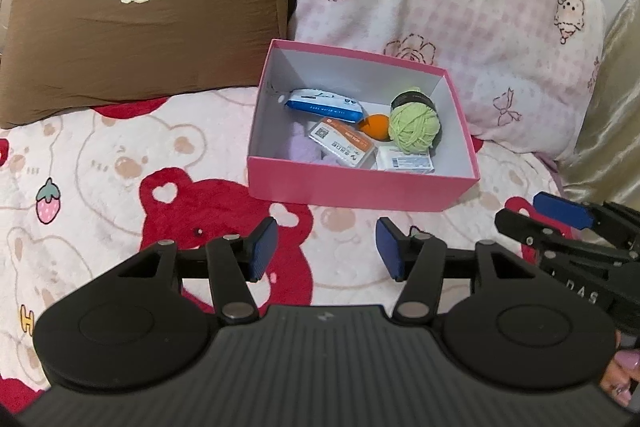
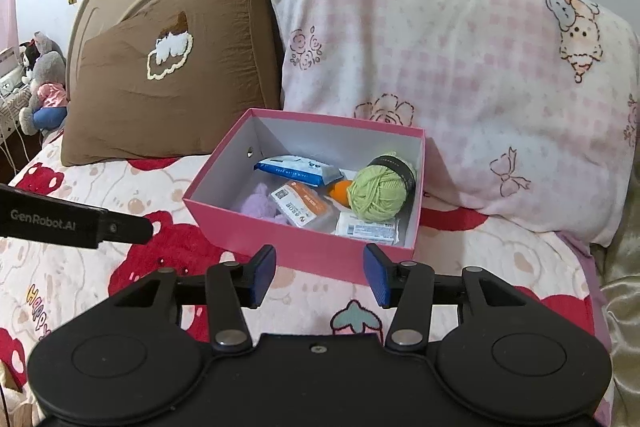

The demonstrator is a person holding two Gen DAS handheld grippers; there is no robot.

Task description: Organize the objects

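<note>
The pink box (image 1: 362, 183) sat open on the bear-print blanket (image 1: 100, 163) before two pillows, holding green yarn (image 1: 414, 127), packets and a half-hidden purple thing. Both the left gripper (image 1: 326, 251) and right gripper (image 2: 320, 277) hovered short of it, jaws apart and empty.

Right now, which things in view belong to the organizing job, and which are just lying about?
Job: pink box; in it green yarn ball, blue wipes pack, orange ball, purple plush, two white packets.
Lying about: brown pillow, pink pillow, stuffed toys.
</note>
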